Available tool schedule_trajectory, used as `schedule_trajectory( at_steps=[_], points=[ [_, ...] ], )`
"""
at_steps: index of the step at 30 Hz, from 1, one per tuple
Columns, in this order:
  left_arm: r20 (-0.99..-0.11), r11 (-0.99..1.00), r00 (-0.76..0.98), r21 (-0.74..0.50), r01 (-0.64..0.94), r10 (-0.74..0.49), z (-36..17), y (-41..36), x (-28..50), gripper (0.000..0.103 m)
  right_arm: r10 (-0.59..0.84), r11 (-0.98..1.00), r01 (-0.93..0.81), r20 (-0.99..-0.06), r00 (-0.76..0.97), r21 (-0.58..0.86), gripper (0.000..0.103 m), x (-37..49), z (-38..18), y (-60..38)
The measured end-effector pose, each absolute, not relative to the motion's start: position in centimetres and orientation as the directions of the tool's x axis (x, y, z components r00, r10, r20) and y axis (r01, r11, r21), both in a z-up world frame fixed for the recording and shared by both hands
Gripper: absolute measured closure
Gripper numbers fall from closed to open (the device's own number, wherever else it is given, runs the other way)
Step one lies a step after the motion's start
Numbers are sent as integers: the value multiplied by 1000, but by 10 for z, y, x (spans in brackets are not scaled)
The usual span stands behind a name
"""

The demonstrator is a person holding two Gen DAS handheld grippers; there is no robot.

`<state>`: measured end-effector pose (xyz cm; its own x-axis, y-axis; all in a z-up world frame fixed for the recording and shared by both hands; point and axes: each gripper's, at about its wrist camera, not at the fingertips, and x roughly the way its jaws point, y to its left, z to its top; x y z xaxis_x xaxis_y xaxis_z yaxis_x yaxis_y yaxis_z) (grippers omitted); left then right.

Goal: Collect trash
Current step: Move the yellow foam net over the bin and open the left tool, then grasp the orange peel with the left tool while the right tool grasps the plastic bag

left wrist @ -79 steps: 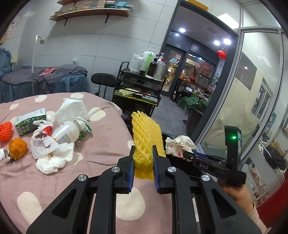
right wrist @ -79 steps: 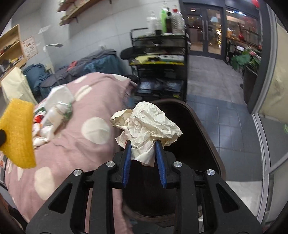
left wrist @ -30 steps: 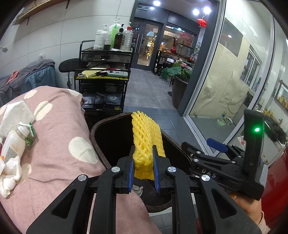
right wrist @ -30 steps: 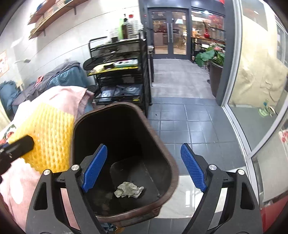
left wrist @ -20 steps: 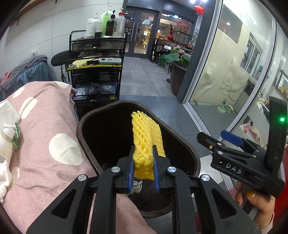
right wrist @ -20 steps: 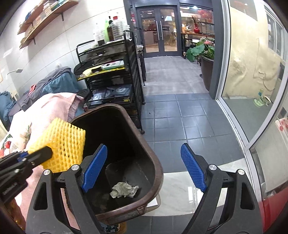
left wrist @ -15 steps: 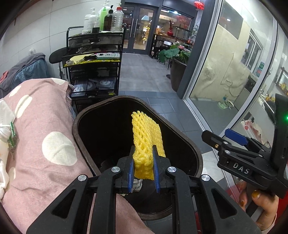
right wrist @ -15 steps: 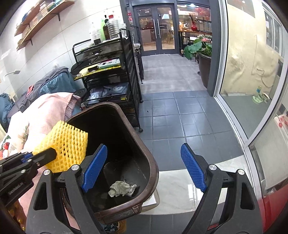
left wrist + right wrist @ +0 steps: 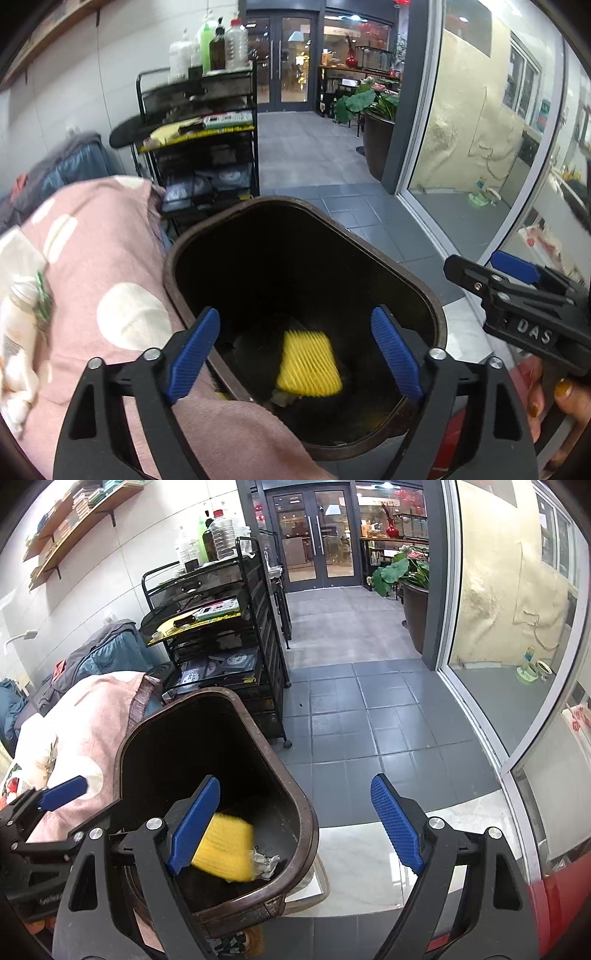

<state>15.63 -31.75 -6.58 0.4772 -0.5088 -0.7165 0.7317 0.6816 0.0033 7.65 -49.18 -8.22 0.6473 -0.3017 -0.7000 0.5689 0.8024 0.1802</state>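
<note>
My left gripper (image 9: 293, 350) is open and empty above the dark brown trash bin (image 9: 424, 295). A yellow foam fruit net (image 9: 308, 363) lies at the bottom of the bin, on top of a crumpled paper ball. In the right wrist view the bin (image 9: 295, 801) is at lower left, with the yellow net (image 9: 227, 847) and the crumpled paper (image 9: 266, 864) inside. My right gripper (image 9: 295, 819) is open and empty, to the right of the bin over the floor. It also shows in the left wrist view (image 9: 517, 295) at the right.
A table with a pink spotted cloth (image 9: 92, 258) stands left of the bin, with a plastic bottle (image 9: 18, 321) and white trash on it. A black wire cart (image 9: 207, 147) with bottles stands behind. Grey tiled floor (image 9: 369, 720) and glass doors lie to the right.
My left gripper opened and let go of the yellow foam net, which dropped into the bin. My right gripper stayed open and drifted slightly right of the bin.
</note>
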Motion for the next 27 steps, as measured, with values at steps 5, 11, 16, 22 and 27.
schedule_trajectory(
  at_steps=[5, 11, 16, 22, 27],
  points=[
    [-675, 683, 537, 67, 727, -505, -58, -311, 148, 8, -292, 800, 568, -699, 652, 196, 17, 76, -83, -492],
    [-666, 690, 563, 100, 717, -489, -52, -307, 145, 6, -283, 809, 553, -691, 665, 200, 17, 78, -79, -489],
    [-648, 710, 575, 73, 700, -500, -43, -293, 144, 6, -273, 824, 530, -679, 681, 201, 17, 80, -73, -481],
    [-601, 745, 618, 56, 665, -506, -26, -262, 136, 6, -245, 850, 484, -656, 713, 209, 17, 84, -64, -466],
    [-558, 785, 669, 50, 618, -491, -14, -229, 130, 6, -188, 884, 413, -642, 743, 218, 16, 95, -59, -442]
  ],
)
